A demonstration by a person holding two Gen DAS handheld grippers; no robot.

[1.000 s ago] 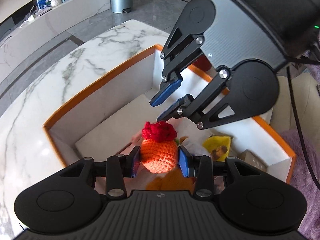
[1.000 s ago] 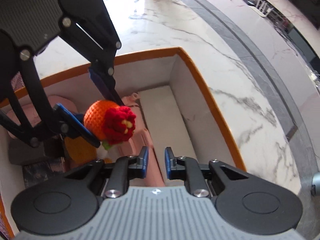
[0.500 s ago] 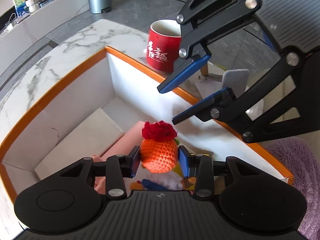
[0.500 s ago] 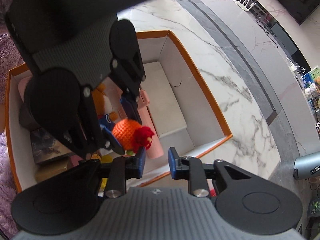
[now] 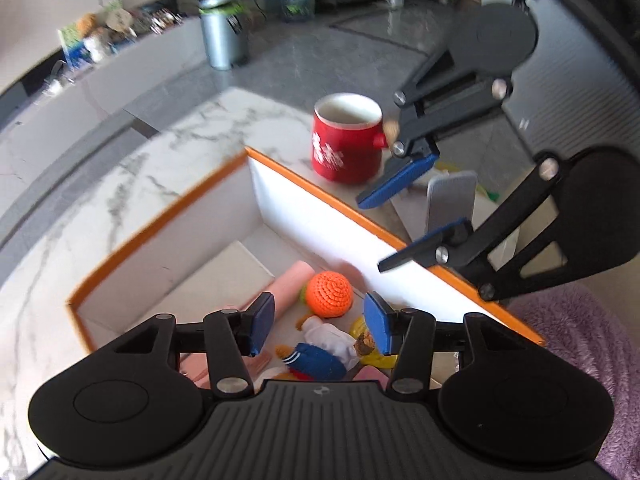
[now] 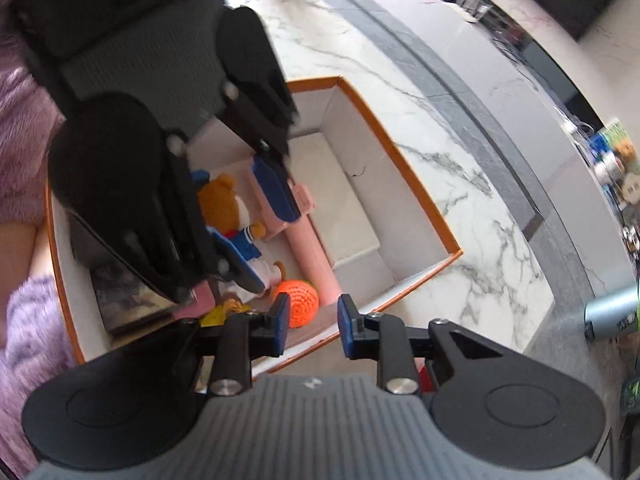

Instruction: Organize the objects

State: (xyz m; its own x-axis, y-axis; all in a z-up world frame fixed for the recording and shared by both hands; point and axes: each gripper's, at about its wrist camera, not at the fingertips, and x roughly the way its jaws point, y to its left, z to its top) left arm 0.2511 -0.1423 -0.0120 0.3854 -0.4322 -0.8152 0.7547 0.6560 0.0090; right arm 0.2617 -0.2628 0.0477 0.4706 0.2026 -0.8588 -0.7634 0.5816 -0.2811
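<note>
The orange crochet ball (image 5: 329, 294) lies in the orange-rimmed white box (image 5: 160, 224), beside a pink roll (image 5: 291, 280) and a teddy bear in blue and white (image 5: 324, 350). My left gripper (image 5: 318, 326) is open and empty just above the ball. My right gripper (image 5: 400, 226) hangs open over the box's far wall. In the right wrist view the ball (image 6: 298, 306) lies by the box's near corner, the bear (image 6: 224, 208) beside it, my right gripper (image 6: 310, 322) open above the box rim (image 6: 404, 164), and my left gripper (image 6: 256, 220) open over the box.
A red mug (image 5: 346, 138) stands on the marble table (image 5: 120, 176) just beyond the box. A phone-like grey slab (image 5: 452, 200) lies right of it. A yellow toy (image 5: 372, 354) and a dark book (image 6: 124, 300) lie in the box. Purple fluffy fabric (image 5: 580, 340) is at right.
My left gripper has opened and let go of the orange ball, which now lies in the box. Both grippers have risen. The right gripper has opened wider.
</note>
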